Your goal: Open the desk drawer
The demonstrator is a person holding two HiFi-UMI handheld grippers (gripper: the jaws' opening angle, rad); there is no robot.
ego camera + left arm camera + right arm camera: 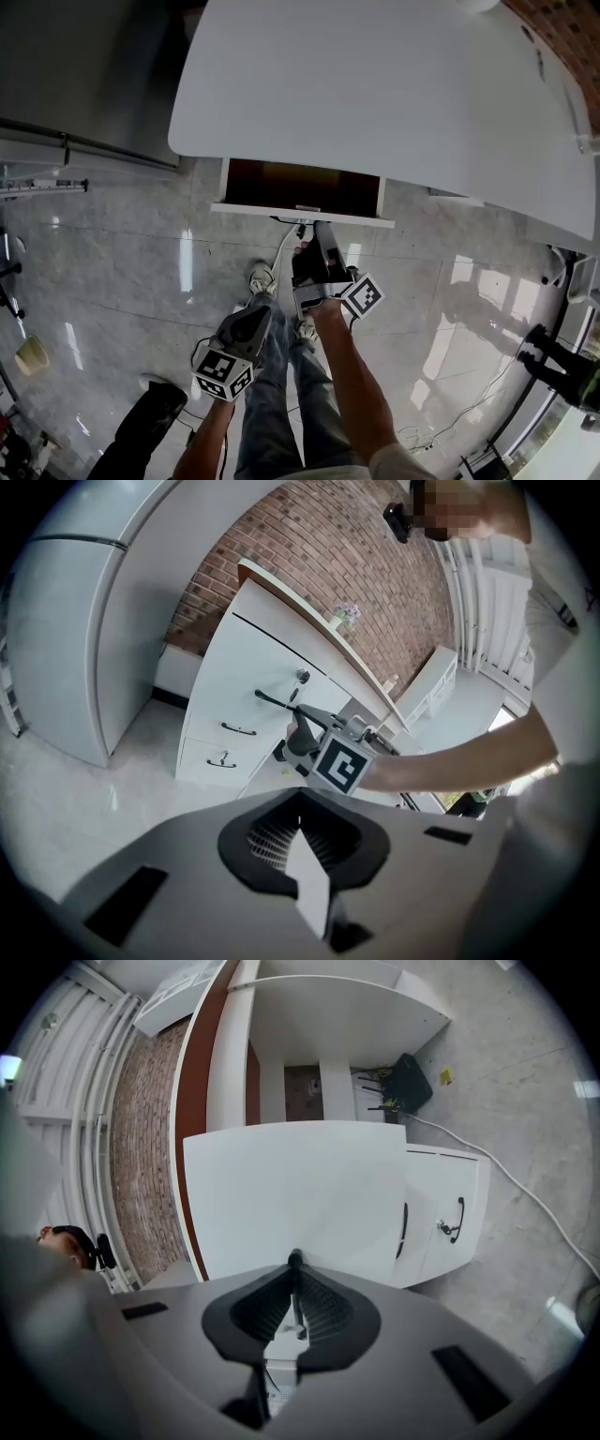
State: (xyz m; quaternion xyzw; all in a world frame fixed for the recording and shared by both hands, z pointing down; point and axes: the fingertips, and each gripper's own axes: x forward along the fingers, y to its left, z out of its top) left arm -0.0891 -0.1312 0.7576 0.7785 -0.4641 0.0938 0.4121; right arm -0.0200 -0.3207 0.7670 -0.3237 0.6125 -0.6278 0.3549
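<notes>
In the head view, the drawer (302,209) stands pulled out from under the white desk (394,94), its brown inside showing. My right gripper (312,242) reaches to the middle of its front edge. My left gripper (251,321) hangs back, lower and apart from it, above the tiled floor (112,281).

In the left gripper view, my left fingers (274,834) are closed together with nothing between them. Ahead, the right gripper meets the drawer's dark handle (274,701).

In the right gripper view, my right fingers (323,1307) are pinched narrow on that thin dark handle (295,1265), with the drawer's white front filling the space just beyond.
</notes>
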